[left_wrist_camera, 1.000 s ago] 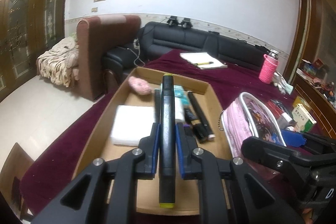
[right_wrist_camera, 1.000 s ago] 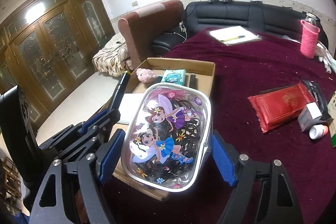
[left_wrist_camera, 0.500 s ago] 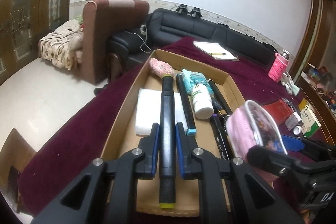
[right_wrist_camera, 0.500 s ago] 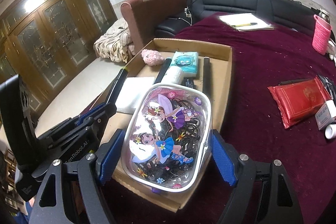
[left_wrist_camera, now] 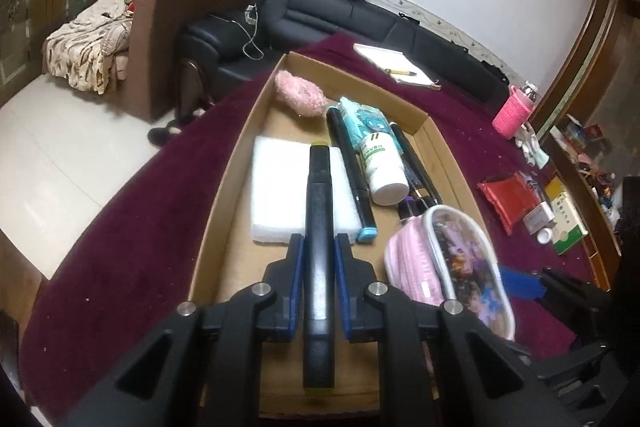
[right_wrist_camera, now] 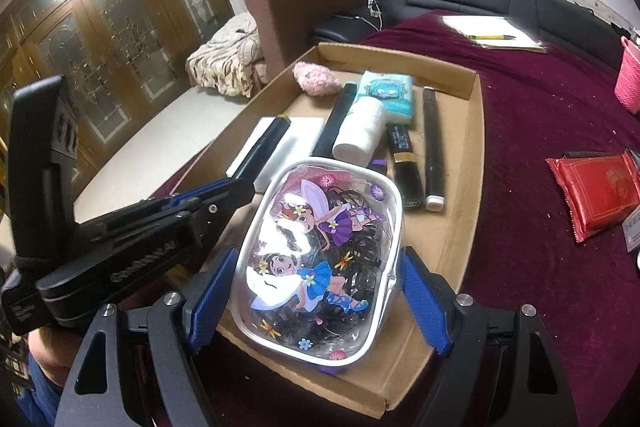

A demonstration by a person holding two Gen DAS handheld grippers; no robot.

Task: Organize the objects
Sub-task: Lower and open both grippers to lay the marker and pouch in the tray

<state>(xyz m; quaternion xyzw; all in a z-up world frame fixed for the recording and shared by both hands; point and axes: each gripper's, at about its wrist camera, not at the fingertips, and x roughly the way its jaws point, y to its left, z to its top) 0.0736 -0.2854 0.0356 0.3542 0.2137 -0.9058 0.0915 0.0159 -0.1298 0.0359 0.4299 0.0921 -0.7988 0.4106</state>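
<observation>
My left gripper (left_wrist_camera: 319,242) is shut on a black marker (left_wrist_camera: 318,211) with yellow-green ends, held lengthwise above the near left part of a shallow cardboard box (left_wrist_camera: 236,187). Its far tip reaches over a white foam pad (left_wrist_camera: 276,187). In the right wrist view, my right gripper (right_wrist_camera: 316,267) is shut wide on a clear pouch (right_wrist_camera: 320,251) printed with fairies and stuffed with dark hair ties. The pouch hangs over the box's near right corner (right_wrist_camera: 440,267), beside the left gripper (right_wrist_camera: 240,187). Whether the pouch touches the box floor I cannot tell.
Inside the box lie a pink fluffy item (left_wrist_camera: 300,95), a teal tissue pack (left_wrist_camera: 364,119), a white bottle (left_wrist_camera: 382,163) and several dark markers (left_wrist_camera: 352,171). On the maroon cloth to the right are a red packet (left_wrist_camera: 508,199), a green-white carton (left_wrist_camera: 564,223), a notebook (left_wrist_camera: 394,67) and a pink bottle (left_wrist_camera: 514,111).
Both grippers have come forward and lower over the box, tilting further down. The marker and the pouch stay gripped, and the box contents fill more of both views.
</observation>
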